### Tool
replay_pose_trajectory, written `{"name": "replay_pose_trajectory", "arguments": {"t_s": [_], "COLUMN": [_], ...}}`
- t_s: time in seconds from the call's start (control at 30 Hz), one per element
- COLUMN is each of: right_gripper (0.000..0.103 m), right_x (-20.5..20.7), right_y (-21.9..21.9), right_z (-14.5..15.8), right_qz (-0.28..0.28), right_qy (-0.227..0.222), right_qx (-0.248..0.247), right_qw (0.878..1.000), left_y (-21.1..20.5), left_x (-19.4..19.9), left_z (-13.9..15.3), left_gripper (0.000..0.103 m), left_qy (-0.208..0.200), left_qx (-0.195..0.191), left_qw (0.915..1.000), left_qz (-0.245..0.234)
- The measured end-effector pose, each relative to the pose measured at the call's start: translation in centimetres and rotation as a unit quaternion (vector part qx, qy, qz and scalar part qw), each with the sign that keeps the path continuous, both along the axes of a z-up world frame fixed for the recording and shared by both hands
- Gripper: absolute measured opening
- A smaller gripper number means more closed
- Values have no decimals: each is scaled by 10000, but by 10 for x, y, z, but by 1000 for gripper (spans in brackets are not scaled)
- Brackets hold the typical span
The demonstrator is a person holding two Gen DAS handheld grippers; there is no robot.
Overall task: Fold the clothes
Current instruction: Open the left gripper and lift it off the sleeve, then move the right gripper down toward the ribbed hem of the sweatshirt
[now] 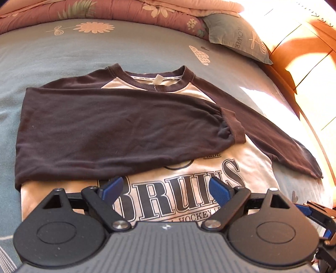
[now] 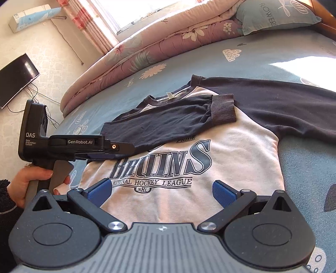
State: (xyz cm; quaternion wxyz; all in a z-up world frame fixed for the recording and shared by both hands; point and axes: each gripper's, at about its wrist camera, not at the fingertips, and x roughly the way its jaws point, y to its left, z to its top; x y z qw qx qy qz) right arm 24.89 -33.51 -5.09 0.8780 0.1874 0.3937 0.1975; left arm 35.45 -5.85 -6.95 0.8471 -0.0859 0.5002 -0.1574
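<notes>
On the left, a hand grips the handle of the left tongs, tilted down over the shirt with jaws spread wide and empty. The right tongs hover just beside them, also wide open, holding nothing. The shirt lies flat on the blue bedsheet, one dark sleeve folded across its chest, a quilt and pillow at the far edge.

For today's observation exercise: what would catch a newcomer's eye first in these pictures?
The white sweatshirt with bold BRUINS lettering, lying flat on the blue bedsheet. One dark sleeve is folded across its chest; the other sleeve lies stretched out sideways. Nearest the camera, each hand-held gripper hovers open over it.
</notes>
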Motion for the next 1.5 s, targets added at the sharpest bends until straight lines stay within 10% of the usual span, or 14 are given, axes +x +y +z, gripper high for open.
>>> {"name": "replay_pose_trajectory", "arguments": {"t_s": [0.07,0.43,0.67,1.5], "right_gripper": [103,103,103,103], "right_x": [2,7,2,-113], "right_y": [1,43,93,63], "right_z": [-2,-24,-54,-40], "right_qz": [12,405,935,-165], "right_qy": [30,115,-146,403], "right_qx": [-36,-1056,-2587,-2004], "right_qw": [10000,9935,9613,9787], "left_y": [12,51,67,70], "left_x": [-7,-66,-71,-89], "left_z": [-15,1,-32,11], "left_gripper": [88,102,102,102], "left_qy": [403,-298,-759,-885], "left_qx": [75,-504,-549,-550], "left_qw": [9989,9982,9944,9938], "left_qz": [231,-158,-483,-380]}}
